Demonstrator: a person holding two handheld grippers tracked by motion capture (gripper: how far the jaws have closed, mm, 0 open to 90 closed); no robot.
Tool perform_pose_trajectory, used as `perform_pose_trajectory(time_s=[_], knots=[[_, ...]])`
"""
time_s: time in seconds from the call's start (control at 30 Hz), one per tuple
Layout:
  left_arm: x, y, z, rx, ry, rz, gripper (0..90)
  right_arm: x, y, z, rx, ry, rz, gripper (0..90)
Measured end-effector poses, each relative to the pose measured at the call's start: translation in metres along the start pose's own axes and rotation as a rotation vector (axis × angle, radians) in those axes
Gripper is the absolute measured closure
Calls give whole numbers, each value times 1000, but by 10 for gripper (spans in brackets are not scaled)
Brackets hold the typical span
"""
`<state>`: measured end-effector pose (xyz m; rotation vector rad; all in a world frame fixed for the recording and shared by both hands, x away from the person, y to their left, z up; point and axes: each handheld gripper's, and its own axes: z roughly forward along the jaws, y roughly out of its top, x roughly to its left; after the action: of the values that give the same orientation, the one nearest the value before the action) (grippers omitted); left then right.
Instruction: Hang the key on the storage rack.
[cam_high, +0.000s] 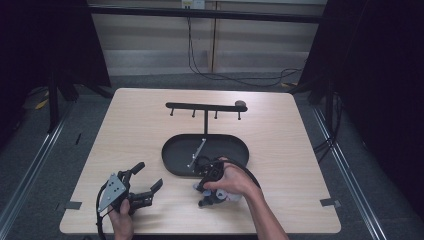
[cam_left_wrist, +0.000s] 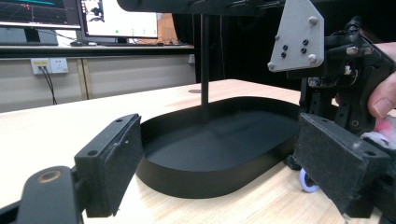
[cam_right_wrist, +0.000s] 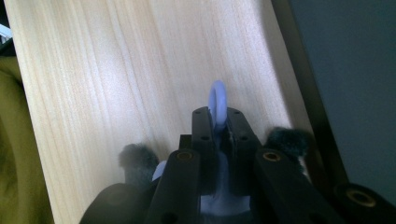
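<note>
My right gripper (cam_right_wrist: 217, 115) is shut on a pale lavender ring (cam_right_wrist: 217, 95), which stands on edge between the jaw tips over the wooden table. Dark fuzzy tufts (cam_right_wrist: 286, 138) and a pale blue piece hang around the jaws, seemingly part of the same item. From above, the right gripper (cam_high: 204, 196) points down at the table just in front of the black oval tray (cam_high: 240, 142). In the left gripper view the ring (cam_left_wrist: 308, 181) rests low beside the tray wall. My left gripper (cam_high: 150, 175) is open near the table's front left, with nothing between its pads (cam_left_wrist: 112, 158).
A black T-shaped rack (cam_high: 205, 106) with hooks rises from the tray's back; a small dark object (cam_high: 240, 104) sits on its right end. A silvery rod (cam_high: 197, 152) lies in the tray. Monitors and a wall socket stand behind the table in the left gripper view.
</note>
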<state>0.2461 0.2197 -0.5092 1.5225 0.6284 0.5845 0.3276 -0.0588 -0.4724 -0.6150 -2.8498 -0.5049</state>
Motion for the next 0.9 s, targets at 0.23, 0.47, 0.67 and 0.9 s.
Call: perform_pose_trajectory(time_s=[0.23, 0.47, 0.67, 0.9], knots=[[0, 0, 0, 0, 6, 0, 155, -2, -3, -2, -19, 19, 3, 854], [0, 0, 0, -1, 1, 0, 154, 0, -7, -16, -50, 33, 11, 860], [0, 0, 0, 0, -1, 2, 154, -1, -15, -27, -109, 19, -1, 860], [0, 0, 0, 1, 9, -5, 154, -3, -20, -41, -155, 12, -3, 861]])
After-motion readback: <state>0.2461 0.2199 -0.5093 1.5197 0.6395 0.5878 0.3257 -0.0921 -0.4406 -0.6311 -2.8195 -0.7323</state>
